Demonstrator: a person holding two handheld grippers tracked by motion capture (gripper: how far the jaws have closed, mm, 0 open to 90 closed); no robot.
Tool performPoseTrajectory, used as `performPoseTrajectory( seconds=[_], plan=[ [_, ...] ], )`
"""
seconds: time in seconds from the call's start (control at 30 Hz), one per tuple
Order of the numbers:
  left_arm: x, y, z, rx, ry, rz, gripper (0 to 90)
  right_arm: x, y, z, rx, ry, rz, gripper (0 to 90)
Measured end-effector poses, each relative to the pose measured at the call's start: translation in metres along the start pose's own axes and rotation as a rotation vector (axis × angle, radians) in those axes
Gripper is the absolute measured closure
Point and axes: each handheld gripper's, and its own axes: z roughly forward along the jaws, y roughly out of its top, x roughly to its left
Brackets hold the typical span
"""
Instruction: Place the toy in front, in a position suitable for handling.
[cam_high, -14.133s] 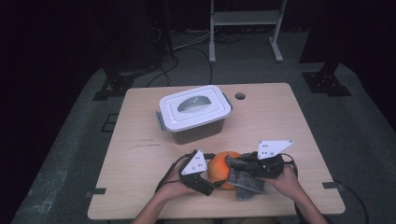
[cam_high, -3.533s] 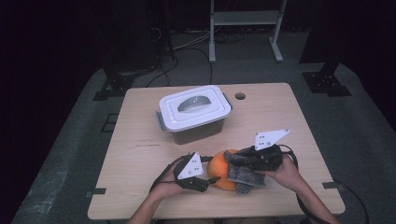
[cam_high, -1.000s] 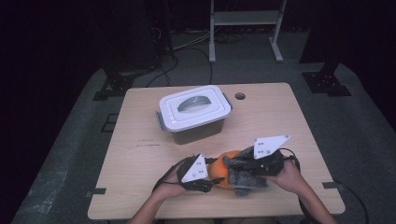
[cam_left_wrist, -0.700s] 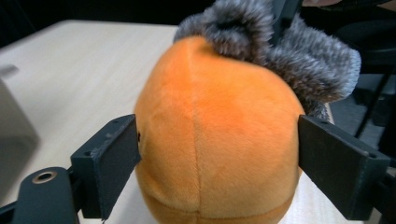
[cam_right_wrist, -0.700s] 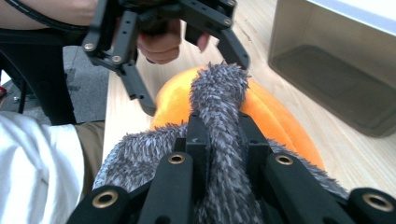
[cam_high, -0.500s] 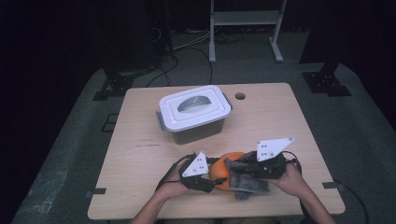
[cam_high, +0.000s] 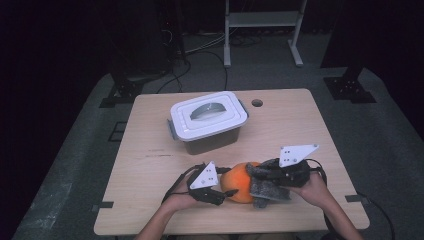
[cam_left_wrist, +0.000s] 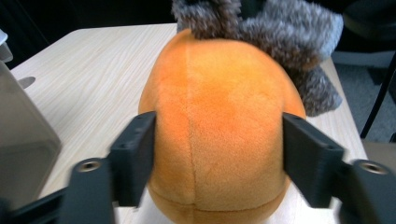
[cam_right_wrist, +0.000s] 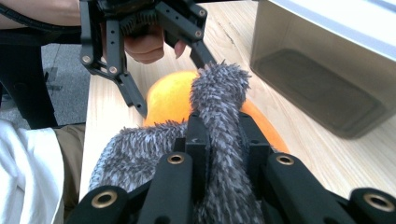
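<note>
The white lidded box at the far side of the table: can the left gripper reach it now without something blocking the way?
Probably yes. The left gripper has the orange plush between its fingers, but the table towards the white lidded box lies bare.

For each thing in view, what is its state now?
Storage box: lid on, upright.
Orange plush ball: resting on the table, between the left jaws.
Grey fuzzy cloth: pinched, draped on the ball.
Left hand-held gripper: jaws just opening.
Right hand-held gripper: shut on the cloth.

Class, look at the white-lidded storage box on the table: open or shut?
Shut: the white lid sits flat on the box.
</note>
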Motion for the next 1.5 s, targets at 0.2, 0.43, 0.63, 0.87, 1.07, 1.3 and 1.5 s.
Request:
performPoseTrajectory(
  seconds=[0.2, 0.43, 0.63, 0.87, 1.07, 1.3, 1.5],
  plan=[
    [-0.002, 0.002, 0.010, 0.017, -0.026, -0.048, 12.2, 0.011, 0.006, 0.011, -0.009, 0.029, -0.018, 77.3],
    [0.000, -0.004, -0.002, 0.028, 0.005, 0.045, 35.5, 0.007, 0.006, 0.012, -0.027, 0.043, -0.009, 77.5],
    [0.004, -0.012, -0.008, 0.024, -0.008, 0.043, 35.8, -0.008, -0.018, 0.001, -0.045, 0.016, 0.079, 77.5],
    [0.003, -0.015, -0.008, 0.032, -0.028, 0.078, 35.6, -0.003, 0.002, 0.008, -0.088, 0.047, 0.050, 77.4],
    [0.007, -0.022, -0.014, 0.035, -0.030, 0.063, 35.8, -0.007, -0.008, 0.012, -0.088, 0.062, 0.075, 77.4],
    [0.009, -0.024, -0.015, 0.033, -0.035, 0.051, 35.5, -0.014, -0.035, -0.008, -0.054, 0.003, 0.137, 77.1],
    [0.008, -0.024, -0.014, 0.028, -0.042, 0.048, 35.2, -0.014, -0.026, -0.013, -0.121, 0.017, 0.141, 77.1]
  ],
)
